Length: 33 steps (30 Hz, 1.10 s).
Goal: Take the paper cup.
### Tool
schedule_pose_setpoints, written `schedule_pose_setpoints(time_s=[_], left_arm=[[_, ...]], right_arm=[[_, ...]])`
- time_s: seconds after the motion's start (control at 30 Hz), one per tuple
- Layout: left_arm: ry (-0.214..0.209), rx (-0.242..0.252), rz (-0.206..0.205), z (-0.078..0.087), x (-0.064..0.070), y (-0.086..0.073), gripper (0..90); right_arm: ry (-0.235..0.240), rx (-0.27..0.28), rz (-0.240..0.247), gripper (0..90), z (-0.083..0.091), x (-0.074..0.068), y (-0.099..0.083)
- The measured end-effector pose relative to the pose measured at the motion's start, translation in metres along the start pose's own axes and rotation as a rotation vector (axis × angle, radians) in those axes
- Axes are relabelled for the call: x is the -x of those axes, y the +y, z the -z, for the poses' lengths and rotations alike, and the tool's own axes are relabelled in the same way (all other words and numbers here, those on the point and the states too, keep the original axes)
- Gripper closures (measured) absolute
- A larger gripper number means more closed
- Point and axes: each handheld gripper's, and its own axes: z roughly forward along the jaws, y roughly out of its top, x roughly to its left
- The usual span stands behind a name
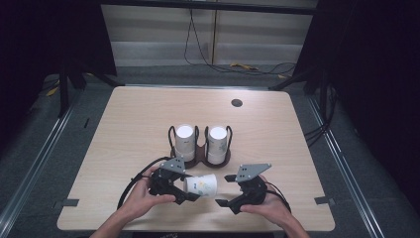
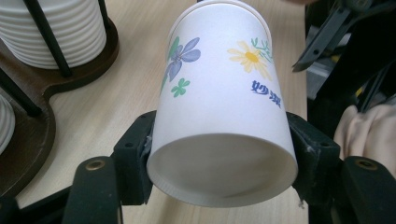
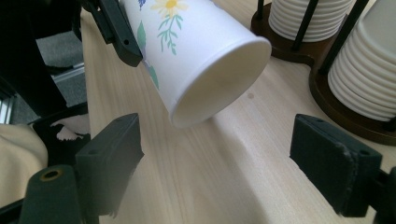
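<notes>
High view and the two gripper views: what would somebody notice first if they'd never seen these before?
Probably the flowered paper cup, held sideways just above the table near the front edge, pinched between the jaws of the left gripper. Its open mouth faces the right gripper, whose jaws stand wide apart beside it. Behind them, mid-table, a dark wooden holder keeps two stacks of white cups upright.
</notes>
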Motion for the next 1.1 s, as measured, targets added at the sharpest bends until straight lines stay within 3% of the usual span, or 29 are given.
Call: schedule_pose_setpoints(time_s=[0.23, 0.53, 0.8, 1.1], left_arm=[[0.0, 0.045, 0.008, 0.0, 0.003, -0.001, 35.2], [-0.012, 0.115, 0.014, -0.002, 0.008, -0.005, 35.1], [0.004, 0.196, 0.017, 0.001, 0.008, -0.005, 35.1], [-0.027, 0.223, 0.031, 0.001, 0.008, -0.004, 35.1]], right_arm=[[0.019, 0.063, -0.026, 16.6, 0.004, 0.002, 0.002], [0.013, 0.099, -0.044, 16.6, 0.007, 0.003, 0.0], [0.039, 0.167, -0.096, 15.5, 0.012, 0.006, 0.0], [0.059, 0.236, -0.13, 15.1, 0.015, 0.009, 0.002]])
